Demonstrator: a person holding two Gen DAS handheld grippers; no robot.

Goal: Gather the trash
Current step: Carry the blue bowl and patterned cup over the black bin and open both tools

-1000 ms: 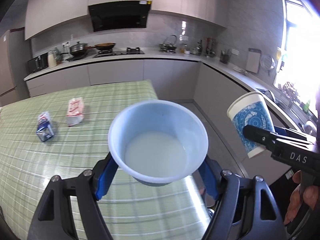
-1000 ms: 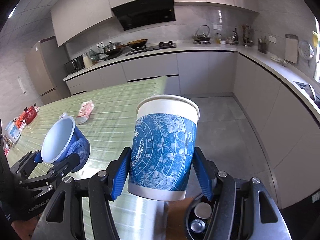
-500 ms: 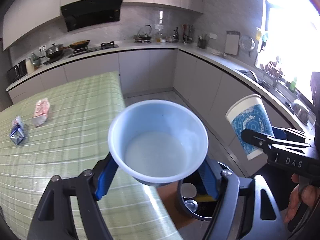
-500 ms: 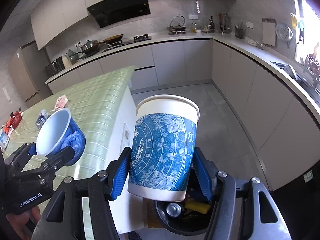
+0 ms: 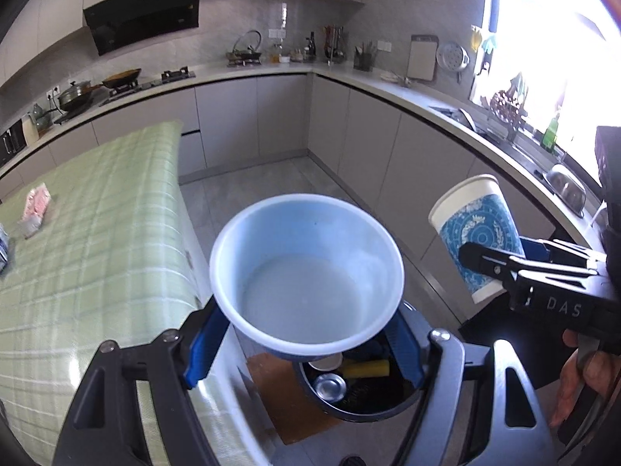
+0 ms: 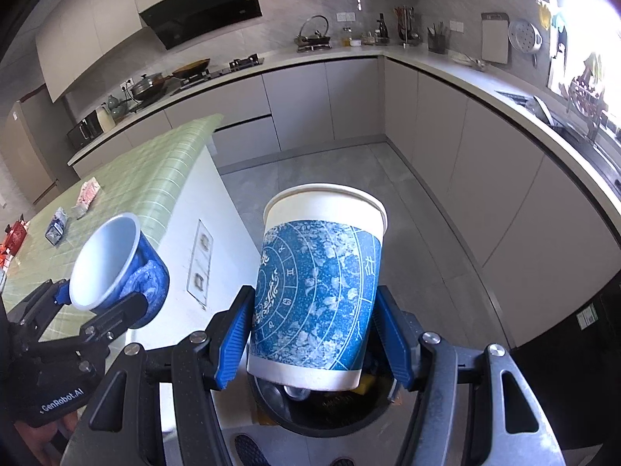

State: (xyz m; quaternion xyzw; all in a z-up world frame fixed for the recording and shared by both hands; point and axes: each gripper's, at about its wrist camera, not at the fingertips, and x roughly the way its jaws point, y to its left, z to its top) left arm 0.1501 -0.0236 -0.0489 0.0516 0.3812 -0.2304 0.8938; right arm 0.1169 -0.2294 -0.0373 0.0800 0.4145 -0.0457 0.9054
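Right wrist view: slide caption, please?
Right tool holds blue-patterned paper cup above round black trash bin.

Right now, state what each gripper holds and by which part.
Left gripper clamps the blue bowl by its lower sides. Right gripper clamps the paper cup by its lower sidewall.

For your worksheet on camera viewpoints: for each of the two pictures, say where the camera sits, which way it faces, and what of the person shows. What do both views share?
Left wrist: on the left gripper, facing along its fingers over the bowl down to the bin; a hand shows.
Right wrist: on the right gripper, facing past the cup to the bin.
Shared: bowl, cup, bin, table.
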